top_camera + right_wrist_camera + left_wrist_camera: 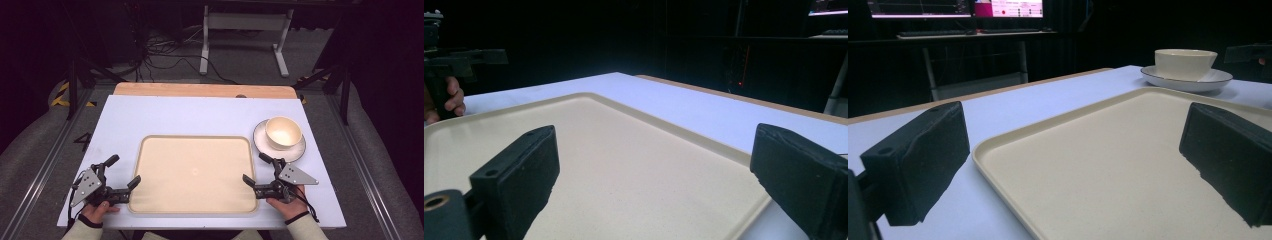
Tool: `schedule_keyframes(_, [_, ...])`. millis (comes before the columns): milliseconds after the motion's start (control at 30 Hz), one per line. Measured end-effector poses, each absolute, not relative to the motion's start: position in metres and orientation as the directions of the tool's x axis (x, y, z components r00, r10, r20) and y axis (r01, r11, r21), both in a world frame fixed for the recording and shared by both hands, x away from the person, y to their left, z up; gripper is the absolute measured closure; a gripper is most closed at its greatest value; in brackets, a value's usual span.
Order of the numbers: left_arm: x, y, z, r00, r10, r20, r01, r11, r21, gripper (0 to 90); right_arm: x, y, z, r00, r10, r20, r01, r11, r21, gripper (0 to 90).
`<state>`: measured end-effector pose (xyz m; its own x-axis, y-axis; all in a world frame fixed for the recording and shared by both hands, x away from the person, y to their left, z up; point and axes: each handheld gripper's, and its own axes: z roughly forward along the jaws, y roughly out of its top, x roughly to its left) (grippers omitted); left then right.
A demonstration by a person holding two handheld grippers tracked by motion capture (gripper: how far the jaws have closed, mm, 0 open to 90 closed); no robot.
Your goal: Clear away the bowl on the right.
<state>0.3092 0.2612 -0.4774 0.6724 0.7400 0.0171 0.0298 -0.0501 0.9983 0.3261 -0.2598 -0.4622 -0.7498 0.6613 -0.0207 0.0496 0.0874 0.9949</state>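
- The tray [195, 172], a cream rectangle, lies flat at the middle of the white counter [150, 115], close to the person's edge.
- Left gripper [124, 174] rests at the tray's left rim, jaws spread wide: one over the bare counter, one above the tray's near-left corner.
- Right gripper [256, 170] sits at the tray's right rim, jaws likewise parted across it.
- A cream bowl [283, 132] stands on a dark-rimmed saucer [300, 148], just beyond the tray's far-right corner.

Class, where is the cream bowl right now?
In the high view the bowl sits on a white plate at the table's right side, beyond the tray's far right corner.
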Motion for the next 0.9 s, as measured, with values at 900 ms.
schedule_keyframes(900, [0.310,0.261,-0.477,0.673,0.740,0.016,0.031,-0.050,0.998,0.2,0.324,-0.261,-0.450,-0.739,0.673,0.024,0.043,0.012,0.999,21.7])
